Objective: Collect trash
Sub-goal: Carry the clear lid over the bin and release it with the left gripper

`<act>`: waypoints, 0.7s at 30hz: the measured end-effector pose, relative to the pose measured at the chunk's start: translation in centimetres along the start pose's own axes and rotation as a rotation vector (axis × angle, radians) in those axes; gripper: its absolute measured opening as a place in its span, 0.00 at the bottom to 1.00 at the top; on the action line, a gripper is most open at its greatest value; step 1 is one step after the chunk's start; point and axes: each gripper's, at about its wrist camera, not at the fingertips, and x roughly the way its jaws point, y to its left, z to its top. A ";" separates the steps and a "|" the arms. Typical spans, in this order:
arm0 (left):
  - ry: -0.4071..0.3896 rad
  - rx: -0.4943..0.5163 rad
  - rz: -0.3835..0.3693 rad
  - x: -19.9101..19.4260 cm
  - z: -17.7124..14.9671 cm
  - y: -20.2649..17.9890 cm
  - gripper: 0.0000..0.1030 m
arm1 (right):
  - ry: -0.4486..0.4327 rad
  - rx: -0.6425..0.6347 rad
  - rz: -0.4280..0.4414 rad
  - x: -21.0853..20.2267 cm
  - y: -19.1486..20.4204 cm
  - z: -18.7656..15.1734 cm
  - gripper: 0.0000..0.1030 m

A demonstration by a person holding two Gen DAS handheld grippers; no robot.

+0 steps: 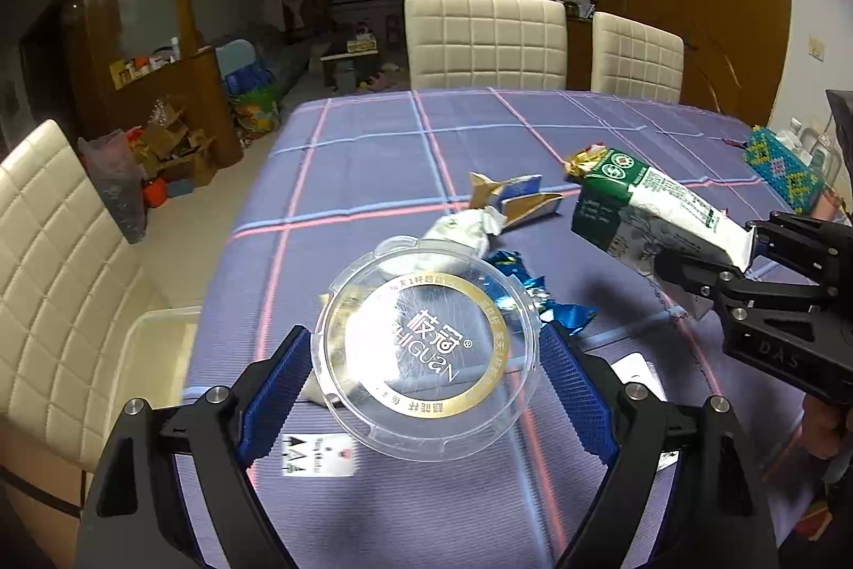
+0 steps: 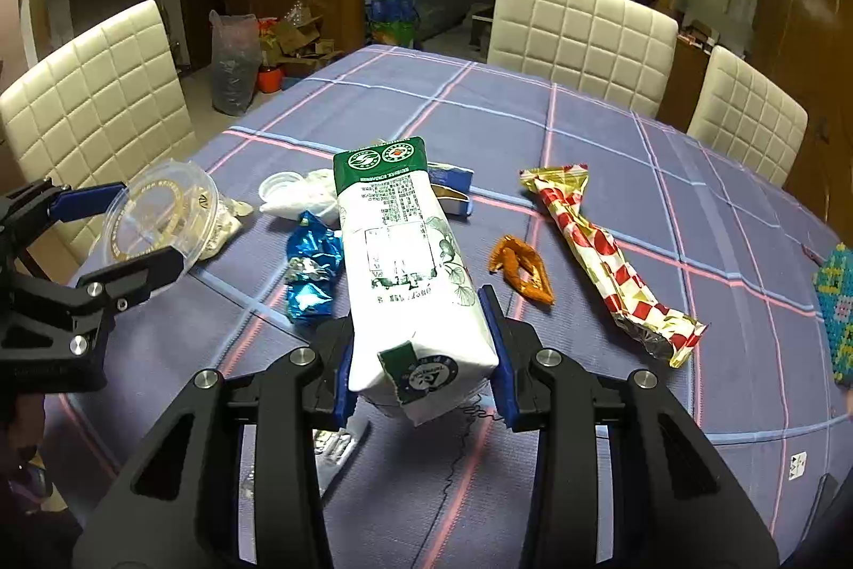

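Note:
My left gripper (image 1: 426, 350) is shut on a clear round plastic lid (image 1: 424, 345) with a gold ring, held above the table; it also shows in the right wrist view (image 2: 157, 217). My right gripper (image 2: 421, 355) is shut on a green-and-white carton (image 2: 405, 259), lifted off the table; it also shows in the left wrist view (image 1: 656, 211). On the purple plaid tablecloth (image 2: 586, 131) lie a blue foil wrapper (image 2: 312, 273), a white crumpled bag (image 2: 301, 193), a red-and-white checked wrapper (image 2: 602, 259), an orange peel scrap (image 2: 525, 273) and a blue-and-gold torn box (image 1: 520, 198).
Cream padded chairs (image 1: 485, 38) stand around the table. A clear plastic bin (image 1: 154, 345) sits at the table's left side on a chair. A beaded tissue box (image 1: 783, 169) stands at the right edge. Cartons and bags clutter the floor beyond (image 1: 170, 153).

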 end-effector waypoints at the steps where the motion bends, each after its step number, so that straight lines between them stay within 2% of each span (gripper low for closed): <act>1: -0.005 0.002 0.011 -0.2 0.0 0.2 0.81 | -0.002 -0.003 0.000 -0.1 0.1 0.0 0.39; 21: -0.045 -0.012 0.086 -2.1 -0.3 3.5 0.82 | -0.007 -0.050 0.013 -0.6 2.3 1.0 0.39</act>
